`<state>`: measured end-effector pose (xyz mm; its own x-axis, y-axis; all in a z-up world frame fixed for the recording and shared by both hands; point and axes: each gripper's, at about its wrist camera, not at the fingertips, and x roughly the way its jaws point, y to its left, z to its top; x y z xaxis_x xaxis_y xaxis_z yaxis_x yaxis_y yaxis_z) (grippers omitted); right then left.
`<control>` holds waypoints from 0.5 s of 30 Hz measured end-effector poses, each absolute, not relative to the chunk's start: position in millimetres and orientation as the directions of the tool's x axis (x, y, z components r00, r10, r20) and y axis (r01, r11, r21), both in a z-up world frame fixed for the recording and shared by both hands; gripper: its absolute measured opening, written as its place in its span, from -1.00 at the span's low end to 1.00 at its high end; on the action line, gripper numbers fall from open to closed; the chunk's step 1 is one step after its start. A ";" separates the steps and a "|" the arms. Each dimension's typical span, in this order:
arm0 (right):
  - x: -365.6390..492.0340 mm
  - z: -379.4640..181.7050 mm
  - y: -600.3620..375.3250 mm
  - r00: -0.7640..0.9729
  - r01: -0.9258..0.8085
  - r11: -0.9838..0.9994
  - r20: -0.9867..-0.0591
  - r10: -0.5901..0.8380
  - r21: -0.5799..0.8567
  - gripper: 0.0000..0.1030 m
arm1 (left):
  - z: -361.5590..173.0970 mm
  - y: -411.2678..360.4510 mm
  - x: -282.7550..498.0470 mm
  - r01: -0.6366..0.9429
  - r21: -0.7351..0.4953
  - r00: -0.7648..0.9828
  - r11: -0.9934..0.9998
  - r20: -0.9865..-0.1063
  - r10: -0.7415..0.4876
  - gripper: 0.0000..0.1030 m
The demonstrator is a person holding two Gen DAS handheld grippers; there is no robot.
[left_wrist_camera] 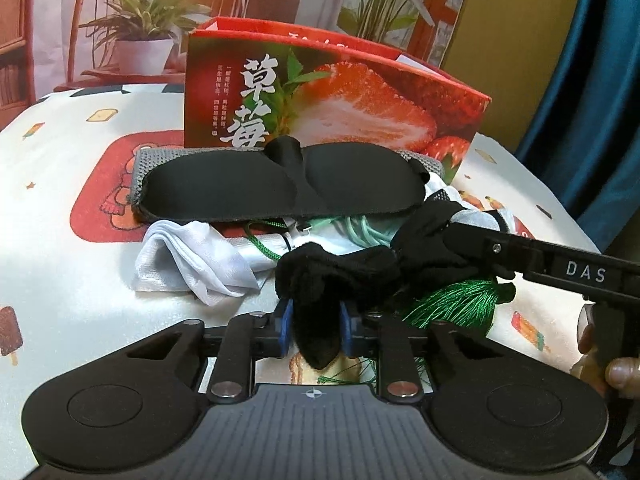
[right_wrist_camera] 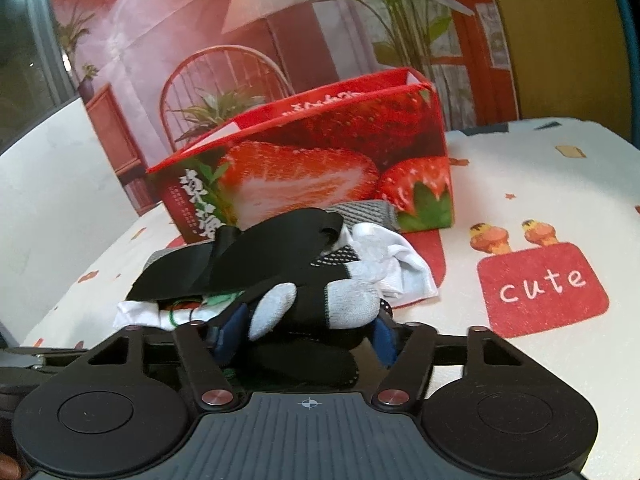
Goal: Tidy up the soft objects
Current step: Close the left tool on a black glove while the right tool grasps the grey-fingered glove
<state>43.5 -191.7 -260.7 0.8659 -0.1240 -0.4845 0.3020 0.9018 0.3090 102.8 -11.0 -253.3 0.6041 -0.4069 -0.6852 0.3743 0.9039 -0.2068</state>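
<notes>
Two handheld grippers work a heap of soft goods on a tabletop (left_wrist_camera: 60,208) covered in white cloth printed with cartoon sweets. At the near edge of the heap, the left gripper (left_wrist_camera: 316,326) has its blue-padded fingers (left_wrist_camera: 285,330) drawn close together and pinched on one end of a black knitted sock (left_wrist_camera: 340,272), whose toe hangs down between them. The right gripper (right_wrist_camera: 308,334) reaches in from the right of the left wrist view, where its black arm marked "DAS" lies across the pile; in its own view its blue fingers (right_wrist_camera: 385,340) stand about half apart, closed around a grey-and-black knitted glove (right_wrist_camera: 320,300) bunched between them. The rest of the heap sits just behind both tools: a black padded sleep mask (left_wrist_camera: 248,192) lying on top of a grey mesh pad (left_wrist_camera: 140,168), a crumpled white cloth (left_wrist_camera: 192,264), loops of pale green cord (left_wrist_camera: 360,228) and a bright green thread tassel (left_wrist_camera: 456,304) beside the sock. A red cardboard box printed with cut strawberries (left_wrist_camera: 340,108) stands upright directly behind the pile, its top open. A person's fingertip (left_wrist_camera: 624,374) shows at the right edge.
</notes>
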 end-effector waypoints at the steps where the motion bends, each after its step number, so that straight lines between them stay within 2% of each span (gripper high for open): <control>1: 43.2 -259.7 -190.3 0.868 0.294 0.905 -0.482 -0.118 0.308 -0.10 | -252.6 -9.8 102.2 0.372 -0.209 0.606 0.904 -0.683 -0.408 -0.54; 5: 42.4 -257.1 -186.2 0.876 0.269 0.913 -0.473 -0.099 0.306 -0.25 | -249.9 -3.7 101.3 0.360 -0.227 0.614 0.905 -0.672 -0.413 -0.55; 12: 41.6 -256.8 -185.8 0.877 0.265 0.914 -0.472 -0.096 0.308 -0.25 | -248.2 -1.5 102.2 0.351 -0.234 0.622 0.906 -0.665 -0.413 -0.58; 15: 41.0 -257.1 -185.7 0.875 0.272 0.912 -0.473 -0.103 0.306 -0.18 | -247.7 -1.4 102.1 0.349 -0.234 0.624 0.908 -0.665 -0.411 -0.58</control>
